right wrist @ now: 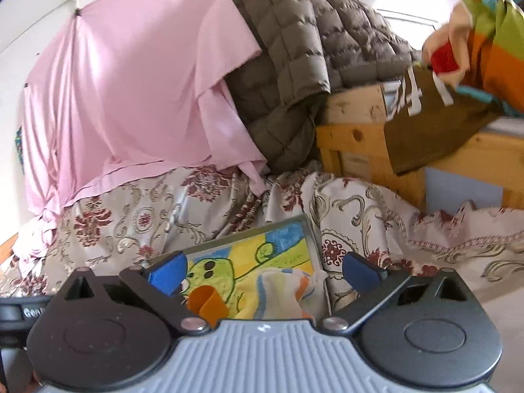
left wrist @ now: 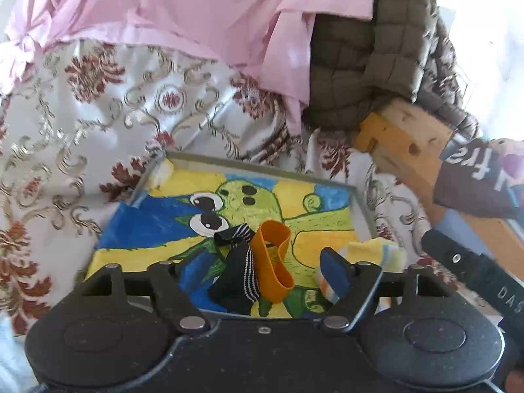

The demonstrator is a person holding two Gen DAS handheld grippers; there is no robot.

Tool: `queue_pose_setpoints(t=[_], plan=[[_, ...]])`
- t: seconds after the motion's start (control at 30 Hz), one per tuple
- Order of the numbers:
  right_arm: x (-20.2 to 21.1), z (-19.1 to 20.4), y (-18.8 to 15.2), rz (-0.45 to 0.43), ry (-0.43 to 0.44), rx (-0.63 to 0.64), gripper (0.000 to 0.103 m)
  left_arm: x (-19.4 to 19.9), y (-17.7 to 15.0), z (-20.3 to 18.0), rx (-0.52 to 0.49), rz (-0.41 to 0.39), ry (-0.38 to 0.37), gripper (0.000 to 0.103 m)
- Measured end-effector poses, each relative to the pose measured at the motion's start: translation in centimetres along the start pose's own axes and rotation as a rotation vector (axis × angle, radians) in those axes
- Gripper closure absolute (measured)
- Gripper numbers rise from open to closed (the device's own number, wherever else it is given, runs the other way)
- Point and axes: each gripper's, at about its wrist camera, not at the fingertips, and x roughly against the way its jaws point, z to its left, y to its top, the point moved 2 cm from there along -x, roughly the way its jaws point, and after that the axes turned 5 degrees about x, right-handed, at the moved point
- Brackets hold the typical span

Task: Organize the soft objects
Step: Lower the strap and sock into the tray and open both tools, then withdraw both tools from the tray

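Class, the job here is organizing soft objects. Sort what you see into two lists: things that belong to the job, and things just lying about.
Belong to the job:
- black striped sock
- orange band
- pastel striped sock
- tray with the painted bird

Just lying about:
- pink sheet
- brown quilted jacket
- floral bedspread
- wooden frame

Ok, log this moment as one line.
left tongs: open, empty | right tongs: open, empty | tray: black striped sock, orange band, pastel striped sock | step: release
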Motion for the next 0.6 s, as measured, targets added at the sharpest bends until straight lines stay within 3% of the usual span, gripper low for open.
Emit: queue_pose_setpoints(t=[0.2,0.6], plan=[[4.2,1.2,-0.7,-0.010,-0.004,0.032,0.000,5.8,-0.9,-0.7,-0.018,-0.066,-0.015,0.013],[10.7,2.2,-3.6,-0.022,0.000,0.049,0.000,14.6,-4.4,0.2,-0.066,-0.133,0.014,0.002]])
